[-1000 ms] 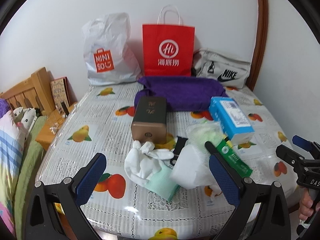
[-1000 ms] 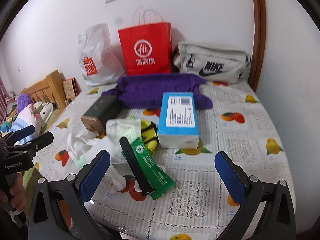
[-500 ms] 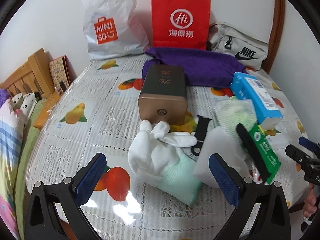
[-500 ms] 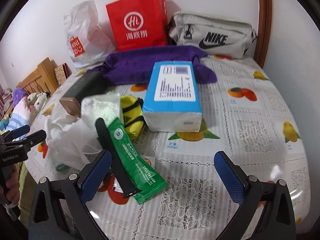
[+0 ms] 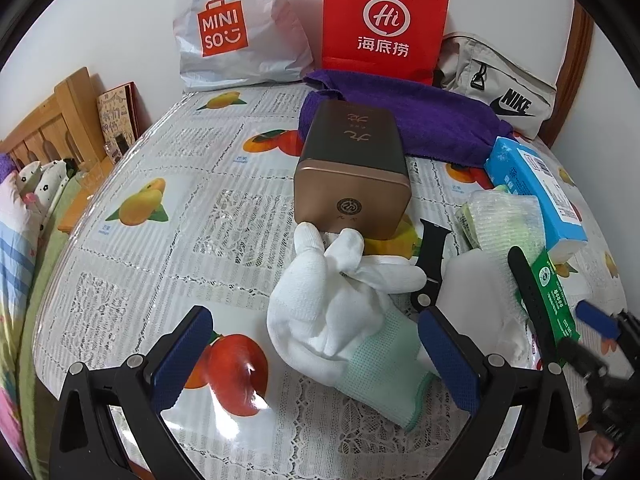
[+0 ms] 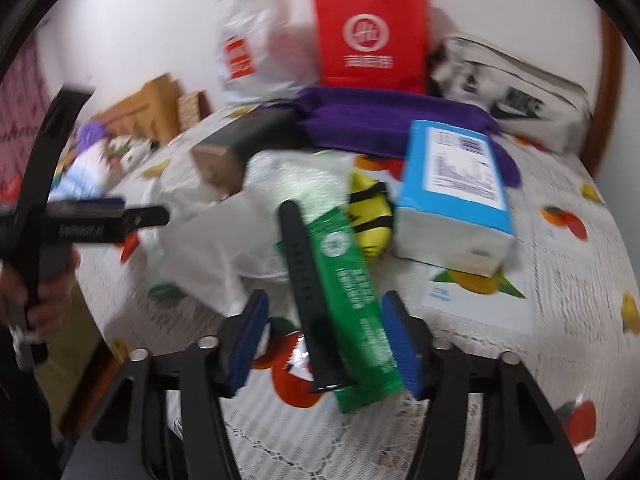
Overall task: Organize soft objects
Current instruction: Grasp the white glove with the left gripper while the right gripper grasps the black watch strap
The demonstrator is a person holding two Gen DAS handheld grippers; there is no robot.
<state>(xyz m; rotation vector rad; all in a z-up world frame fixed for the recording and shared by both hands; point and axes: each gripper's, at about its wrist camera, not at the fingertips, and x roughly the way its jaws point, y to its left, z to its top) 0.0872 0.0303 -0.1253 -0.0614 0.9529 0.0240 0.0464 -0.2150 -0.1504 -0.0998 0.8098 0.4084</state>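
Home, a lived-in bedroom corner. Round table (image 5: 168,248) under a fruit-print lace plastic cover, pushed against a plain white wall. Wooden headboard (image 5: 52,120) at left, with striped bedding (image 5: 16,248) and a soft toy (image 5: 44,180) beside it. Shopping bags lean on the wall: a white plastic one (image 5: 236,28), a red paper one (image 5: 384,20). Household clutter: tissue pack (image 5: 536,184), purple towel (image 5: 432,124).
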